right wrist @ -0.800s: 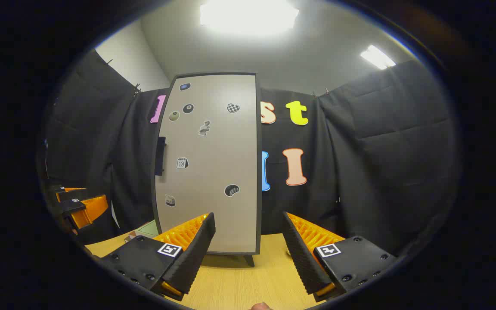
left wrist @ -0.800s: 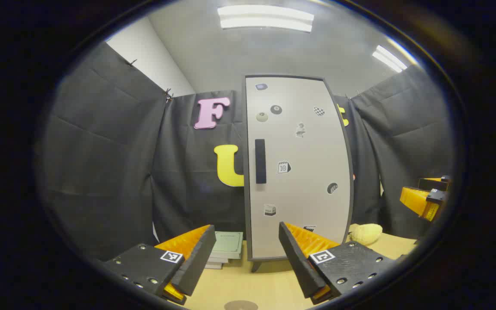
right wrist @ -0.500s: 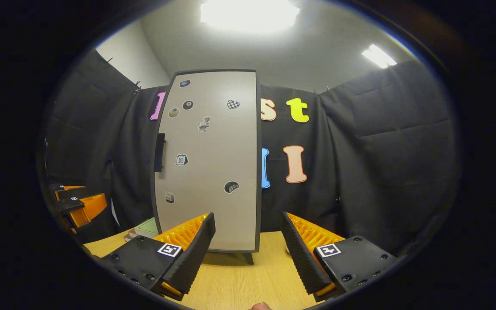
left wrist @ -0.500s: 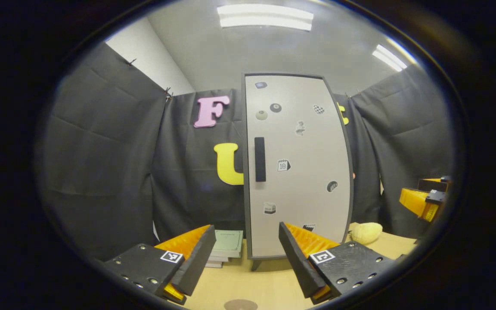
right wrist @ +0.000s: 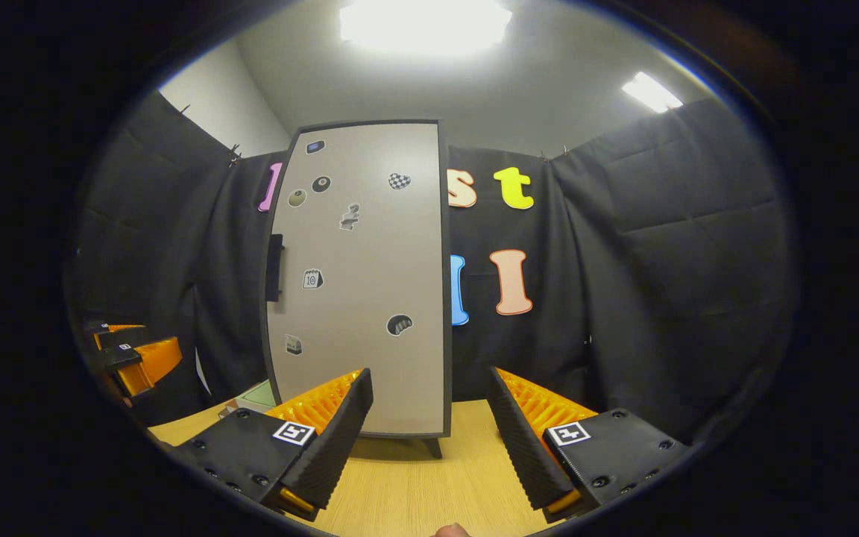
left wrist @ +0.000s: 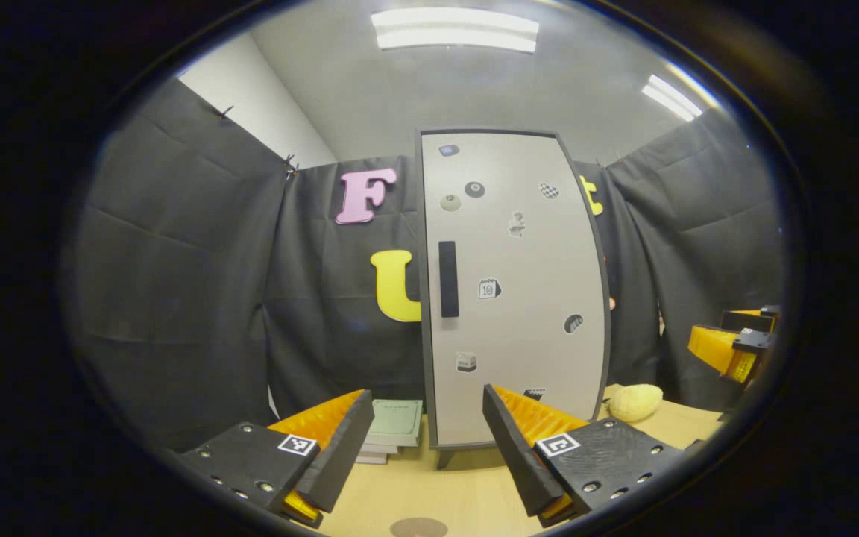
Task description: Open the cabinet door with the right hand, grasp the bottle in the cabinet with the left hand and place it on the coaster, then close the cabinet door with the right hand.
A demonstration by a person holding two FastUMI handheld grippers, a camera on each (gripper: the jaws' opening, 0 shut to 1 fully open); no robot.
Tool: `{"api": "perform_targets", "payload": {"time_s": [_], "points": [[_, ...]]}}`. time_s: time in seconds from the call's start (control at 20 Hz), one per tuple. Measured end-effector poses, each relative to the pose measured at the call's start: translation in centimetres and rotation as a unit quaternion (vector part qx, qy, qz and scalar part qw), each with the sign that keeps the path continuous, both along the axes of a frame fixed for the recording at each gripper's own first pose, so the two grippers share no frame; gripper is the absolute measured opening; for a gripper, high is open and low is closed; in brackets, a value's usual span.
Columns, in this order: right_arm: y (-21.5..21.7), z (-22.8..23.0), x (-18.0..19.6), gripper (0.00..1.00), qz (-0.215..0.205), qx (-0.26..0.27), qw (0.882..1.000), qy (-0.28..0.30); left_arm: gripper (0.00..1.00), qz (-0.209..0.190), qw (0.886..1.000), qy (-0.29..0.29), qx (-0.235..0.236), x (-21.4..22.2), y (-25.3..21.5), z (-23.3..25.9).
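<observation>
A tall grey cabinet [left wrist: 519, 313] stands on the wooden table [left wrist: 444, 492], its door closed and dotted with small stickers. A dark vertical handle [left wrist: 448, 279] sits near the door's left edge. In the right gripper view the same cabinet [right wrist: 362, 298] is ahead and to the left, its handle [right wrist: 274, 267] at the left rim. My left gripper [left wrist: 423, 455] is open, well short of the cabinet. My right gripper [right wrist: 429, 440] is open too, facing the cabinet's right edge. A round brown coaster [left wrist: 418, 528] lies on the table below the left gripper. The cabinet's inside is hidden.
A stack of green-covered books [left wrist: 392, 429] lies left of the cabinet's foot, and a yellow knitted object [left wrist: 634, 403] lies to its right. The right gripper [left wrist: 731, 347] shows at the far right of the left gripper view; the left gripper [right wrist: 135, 362] at the far left of the right gripper view.
Both views have shifted very slightly; the cabinet sits a touch further left in each. Both grippers stay open and the door stays closed.
</observation>
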State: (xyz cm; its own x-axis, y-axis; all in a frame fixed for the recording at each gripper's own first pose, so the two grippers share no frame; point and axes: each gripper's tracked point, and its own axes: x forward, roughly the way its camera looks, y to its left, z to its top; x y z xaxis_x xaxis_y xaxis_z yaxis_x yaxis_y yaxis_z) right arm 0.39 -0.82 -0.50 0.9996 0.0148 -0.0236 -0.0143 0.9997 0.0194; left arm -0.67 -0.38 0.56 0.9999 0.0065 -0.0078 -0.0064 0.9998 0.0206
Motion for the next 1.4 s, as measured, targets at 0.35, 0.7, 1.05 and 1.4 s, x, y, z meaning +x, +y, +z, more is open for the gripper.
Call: {"api": "perform_targets", "payload": {"time_s": [0.35,0.7,1.05,1.4], "points": [[0.2,1.1,0.7,0.98,0.011,-0.005,1.0,-0.007,0.89,0.008,1.0,-0.002,-0.001,-0.2,0.2,0.3],[2.1,2.6,2.8,0.98,0.029,-0.007,0.999,-0.011,0.9,0.03,1.0,-0.005,0.002,-1.9,3.1,0.9],[6.1,5.3,5.8,0.98,0.061,-0.004,0.998,-0.013,0.88,0.081,0.996,-0.018,0.022,-4.1,8.3,2.0],[11.4,8.0,9.1,0.97,0.094,0.026,0.995,-0.018,0.91,0.125,0.992,-0.009,0.025,-7.2,14.1,1.2]]}}
